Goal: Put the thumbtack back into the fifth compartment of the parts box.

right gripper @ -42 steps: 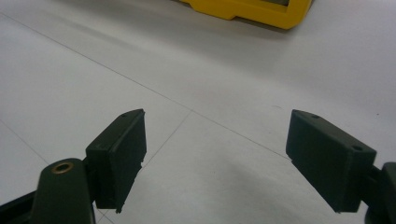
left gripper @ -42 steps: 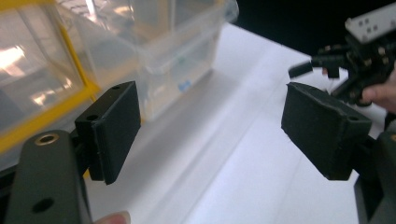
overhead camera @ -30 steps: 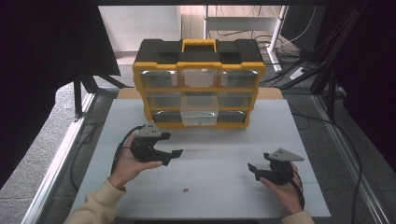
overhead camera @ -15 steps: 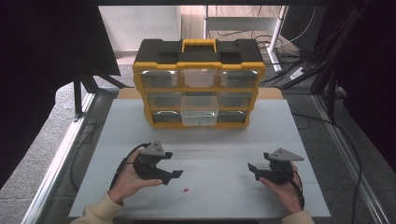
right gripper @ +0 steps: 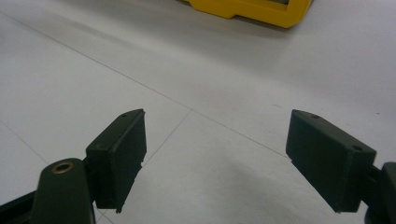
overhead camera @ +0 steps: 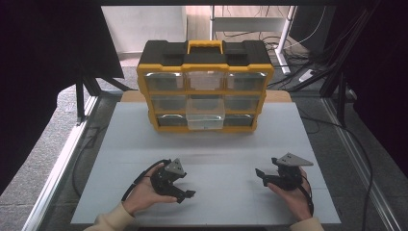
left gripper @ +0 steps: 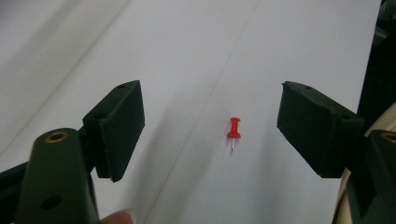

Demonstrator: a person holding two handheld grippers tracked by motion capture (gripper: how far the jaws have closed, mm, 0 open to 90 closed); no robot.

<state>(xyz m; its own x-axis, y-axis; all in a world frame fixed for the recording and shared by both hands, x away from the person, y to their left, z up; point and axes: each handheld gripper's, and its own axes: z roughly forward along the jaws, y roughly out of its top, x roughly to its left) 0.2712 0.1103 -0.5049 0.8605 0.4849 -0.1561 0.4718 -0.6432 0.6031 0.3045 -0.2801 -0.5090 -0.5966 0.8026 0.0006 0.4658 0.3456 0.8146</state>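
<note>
1. I'm on the approach step: the left gripper [overhead camera: 185, 192] is low over the white bench [overhead camera: 216, 144], lined up on a red pushpin [left gripper: 234, 129].
2. In the left gripper view the jaws stand wide apart with nothing pressed between them. They have just been closing a little, and the pin lies in the gap untouched.
3. The pin sits between the two jaws, a bit nearer the right-hand one, flat on the bench and clear of both pads.
4. Its long axis runs roughly along my line of sight in that view, across the line on which the jaws close. The red head points away from the gripper, the bare metal tip back toward it, tilted slightly.
5. Next move, as I judge it: sink the last bit until the pads are level with the red head, centre the pin in the gap, then close gently. The head is the only part thick enough to catch, so I expect it could skid or roll.
6. The right gripper [overhead camera: 267, 175] rests low on its side of the bench, jaws apart and empty, facing the yellow drawer box [overhead camera: 204, 86], well away from the pin.
</note>
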